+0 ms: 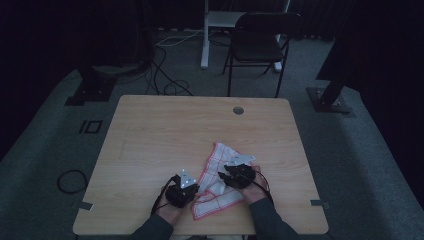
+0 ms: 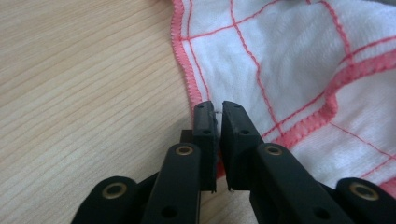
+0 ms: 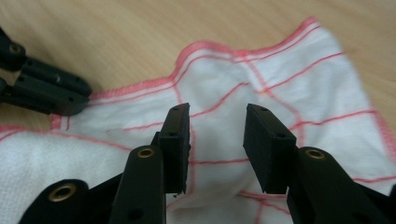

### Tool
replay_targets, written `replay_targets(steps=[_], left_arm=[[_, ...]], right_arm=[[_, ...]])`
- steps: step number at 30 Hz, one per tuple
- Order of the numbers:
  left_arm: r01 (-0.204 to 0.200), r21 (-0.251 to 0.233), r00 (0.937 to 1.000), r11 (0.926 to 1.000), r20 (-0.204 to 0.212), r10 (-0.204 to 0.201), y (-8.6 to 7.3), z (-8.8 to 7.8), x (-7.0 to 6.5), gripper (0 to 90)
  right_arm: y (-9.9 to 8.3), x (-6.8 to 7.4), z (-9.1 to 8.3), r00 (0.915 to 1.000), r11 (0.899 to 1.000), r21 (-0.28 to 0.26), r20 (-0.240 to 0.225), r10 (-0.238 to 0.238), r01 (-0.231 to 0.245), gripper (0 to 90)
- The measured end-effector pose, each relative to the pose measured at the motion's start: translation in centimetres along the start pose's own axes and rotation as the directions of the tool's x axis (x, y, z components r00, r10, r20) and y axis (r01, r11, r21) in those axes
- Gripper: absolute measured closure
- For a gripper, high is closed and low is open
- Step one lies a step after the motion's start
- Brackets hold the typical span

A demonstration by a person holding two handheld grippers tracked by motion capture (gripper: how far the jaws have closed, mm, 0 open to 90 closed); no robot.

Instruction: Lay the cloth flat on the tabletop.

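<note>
A white cloth with a red grid and a red hem lies crumpled near the front edge of the wooden table. My left gripper sits at the cloth's left hem. In the left gripper view its jaws stand almost together, with the hem of the cloth pinched between the pads. My right gripper is over the middle of the cloth, pointing left. Its jaws are apart above a raised fold of the cloth, and nothing is gripped. The left gripper also appears at the left of the right gripper view.
A round cable hole sits near the table's far edge. Beyond the table stand a black folding chair and a white desk leg, with cables on the carpet. Bare wood lies left of and beyond the cloth.
</note>
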State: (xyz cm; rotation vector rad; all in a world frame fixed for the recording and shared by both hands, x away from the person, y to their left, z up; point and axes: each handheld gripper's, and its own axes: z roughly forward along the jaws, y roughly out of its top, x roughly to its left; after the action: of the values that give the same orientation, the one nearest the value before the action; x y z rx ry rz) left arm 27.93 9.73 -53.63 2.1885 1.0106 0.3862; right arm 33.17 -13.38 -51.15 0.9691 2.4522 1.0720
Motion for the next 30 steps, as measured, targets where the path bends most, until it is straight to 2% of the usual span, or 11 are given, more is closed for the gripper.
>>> replay_targets(steps=[2,7,12,15,22,26,30], left_arm=[[-0.008,0.007,0.9998,0.9999,-0.019,0.008,0.1,0.0,0.3,86.5],[0.005,0.018,0.9979,0.9998,-0.064,-0.004,0.3,0.0,2.0,86.5],[0.012,0.039,0.9910,0.9992,-0.134,-0.006,0.7,0.1,4.2,85.7],[0.021,0.049,0.9854,0.9986,-0.170,-0.013,1.1,0.3,5.6,85.4],[0.006,0.063,0.9692,0.9980,-0.246,0.010,2.2,1.3,8.3,83.0],[0.019,0.050,0.9591,0.9985,-0.283,-0.004,2.7,1.9,9.7,80.7],[0.052,0.027,0.9476,0.9983,-0.317,-0.041,3.0,2.4,11.0,78.5]], right_arm=[[0.1,-0.5,-0.4,0.9998,1.000,-0.012,0.015,0.009,-0.009,61.0],[0.0,-1.5,-1.2,0.9984,0.999,-0.035,0.040,0.040,-0.038,61.0],[-0.3,-2.0,-1.4,0.9976,0.999,-0.032,0.053,0.045,-0.043,61.0],[-0.4,-2.2,-1.4,0.9973,0.999,-0.025,0.055,0.048,-0.047,61.0],[-0.6,-2.3,-1.1,0.9969,0.998,-0.020,0.057,0.053,-0.052,61.0],[-0.7,-2.4,-1.0,0.9966,0.998,-0.014,0.061,0.055,-0.054,60.9],[-0.9,-2.6,-1.0,0.9962,0.998,-0.012,0.064,0.060,-0.059,60.9]])
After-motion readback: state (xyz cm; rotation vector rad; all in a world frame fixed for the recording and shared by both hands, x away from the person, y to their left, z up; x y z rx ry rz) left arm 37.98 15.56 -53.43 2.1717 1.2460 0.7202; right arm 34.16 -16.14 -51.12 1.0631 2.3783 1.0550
